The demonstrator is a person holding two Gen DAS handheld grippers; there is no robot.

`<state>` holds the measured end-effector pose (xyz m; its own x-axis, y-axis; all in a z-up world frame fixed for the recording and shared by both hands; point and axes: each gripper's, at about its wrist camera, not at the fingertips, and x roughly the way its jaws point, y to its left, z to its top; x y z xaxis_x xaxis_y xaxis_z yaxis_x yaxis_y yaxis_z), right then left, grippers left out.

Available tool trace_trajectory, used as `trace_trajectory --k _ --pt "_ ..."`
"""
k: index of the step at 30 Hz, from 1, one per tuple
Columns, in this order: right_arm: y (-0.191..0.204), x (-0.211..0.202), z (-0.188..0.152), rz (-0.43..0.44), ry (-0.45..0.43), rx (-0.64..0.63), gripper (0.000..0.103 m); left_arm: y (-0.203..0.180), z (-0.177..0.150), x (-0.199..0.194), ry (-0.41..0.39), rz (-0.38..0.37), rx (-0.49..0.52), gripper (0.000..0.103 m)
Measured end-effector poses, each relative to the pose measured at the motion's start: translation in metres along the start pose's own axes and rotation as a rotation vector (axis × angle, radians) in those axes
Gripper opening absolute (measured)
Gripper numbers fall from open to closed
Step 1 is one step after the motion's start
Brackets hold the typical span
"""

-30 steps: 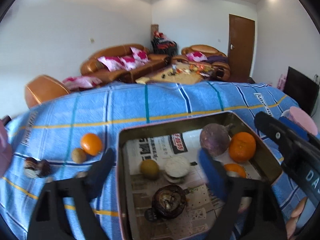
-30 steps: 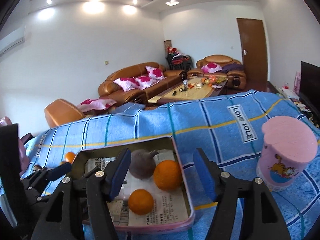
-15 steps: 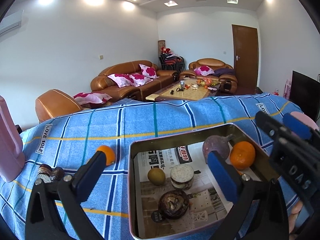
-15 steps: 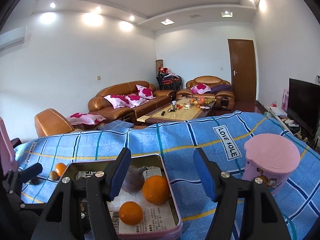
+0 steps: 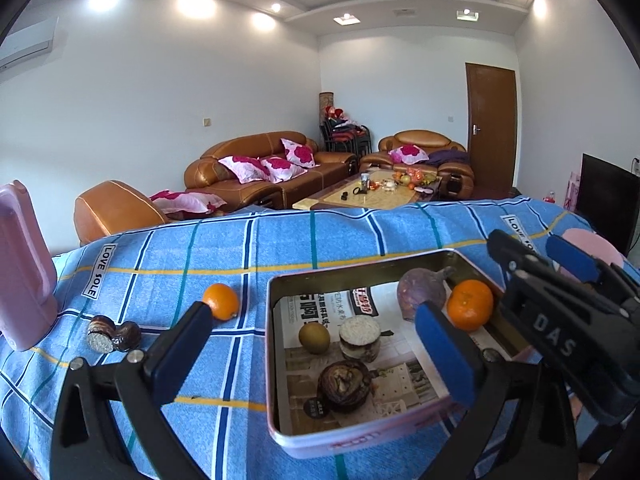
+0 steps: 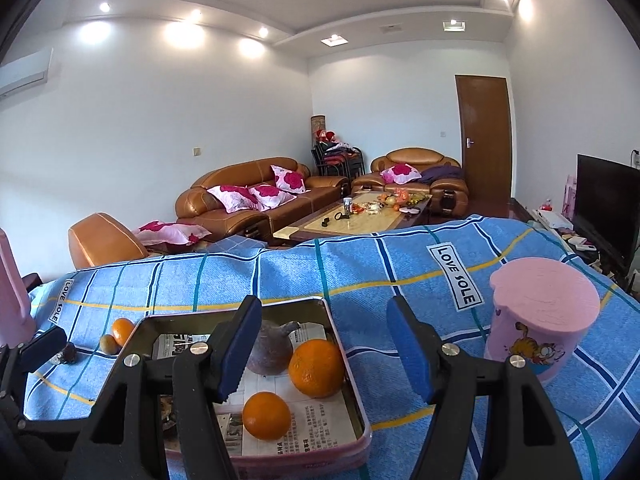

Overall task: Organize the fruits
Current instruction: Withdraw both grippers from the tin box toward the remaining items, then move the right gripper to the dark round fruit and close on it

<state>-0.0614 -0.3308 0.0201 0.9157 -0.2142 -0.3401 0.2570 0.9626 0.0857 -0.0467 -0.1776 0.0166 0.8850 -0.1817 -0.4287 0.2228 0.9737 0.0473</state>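
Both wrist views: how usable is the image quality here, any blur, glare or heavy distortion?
Left wrist view: sharp, evenly lit, strong fisheye bending at the edges with dark corners; the tin tray and the orange on the cloth read clearly. Right wrist view: also sharp; ceiling spotlights bloom on the wall, but the pink cup shows no glare.

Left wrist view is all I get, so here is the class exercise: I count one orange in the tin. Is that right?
Observer: No, there are two. A smaller orange lies in the tin in front of the larger orange; a finger of your gripper hides it from you.
Operator: Apart from the loose orange and the dark halves, is any fruit left on the cloth?
Observer: Yes. A small brown fruit sits right beside the loose orange.
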Motion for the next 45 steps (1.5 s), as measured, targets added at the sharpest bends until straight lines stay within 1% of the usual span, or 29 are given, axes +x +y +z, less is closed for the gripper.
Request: trace_trajectory --k 5,14,19,21,23,25,27,30,33,35,39,42,44,45 --pt "0.006 -0.01 -0.003 -0.026 -0.009 -0.009 0.067 0.002 -0.004 -0.006 0.017 -0.013 -0.006 0.103" --pt "0.01 -0.026 -0.011 -0.03 -0.007 0.003 0.067 0.011 -0.012 -0.02 0.035 -0.027 -0.03 0.103" --pt "0.012 -0.04 -0.017 -0.03 0.015 -0.004 0.067 0.026 -0.021 -0.028 0.083 -0.018 -0.085 0.103" --pt "0.013 -0.043 -0.019 -0.015 0.03 -0.007 0.067 0.031 -0.023 -0.033 0.086 -0.02 -0.076 0.103" --pt "0.015 -0.041 -0.017 -0.001 0.064 -0.007 0.067 0.036 -0.018 -0.037 0.058 -0.022 -0.037 0.103" --pt "0.02 -0.037 -0.009 0.015 0.075 -0.004 0.067 0.042 -0.009 -0.039 0.023 -0.004 -0.001 0.103" --pt "0.027 -0.034 0.003 0.016 0.053 0.016 0.067 0.055 0.004 -0.037 -0.004 0.032 0.023 0.103" --pt "0.046 -0.026 0.019 0.038 0.04 0.038 0.067 0.084 0.021 -0.028 -0.026 0.075 -0.011 0.103" --pt "0.072 -0.01 0.026 0.066 0.043 0.056 0.067 0.108 0.028 -0.008 -0.015 0.117 -0.045 0.103" --pt "0.088 0.003 0.025 0.081 0.054 0.087 0.067 0.125 0.026 0.006 0.002 0.153 -0.071 0.103" --pt "0.117 0.016 0.017 0.107 0.061 0.145 0.067 0.154 0.011 0.02 0.025 0.185 -0.119 0.103" --pt "0.137 0.025 0.012 0.118 0.067 0.156 0.067 0.171 -0.004 0.023 0.025 0.217 -0.133 0.103" --pt "0.151 0.028 0.004 0.121 0.07 0.165 0.067 0.185 -0.01 0.025 0.043 0.239 -0.149 0.103" --pt "0.154 0.028 0.001 0.122 0.071 0.167 0.067 0.19 -0.011 0.025 0.05 0.235 -0.163 0.103"
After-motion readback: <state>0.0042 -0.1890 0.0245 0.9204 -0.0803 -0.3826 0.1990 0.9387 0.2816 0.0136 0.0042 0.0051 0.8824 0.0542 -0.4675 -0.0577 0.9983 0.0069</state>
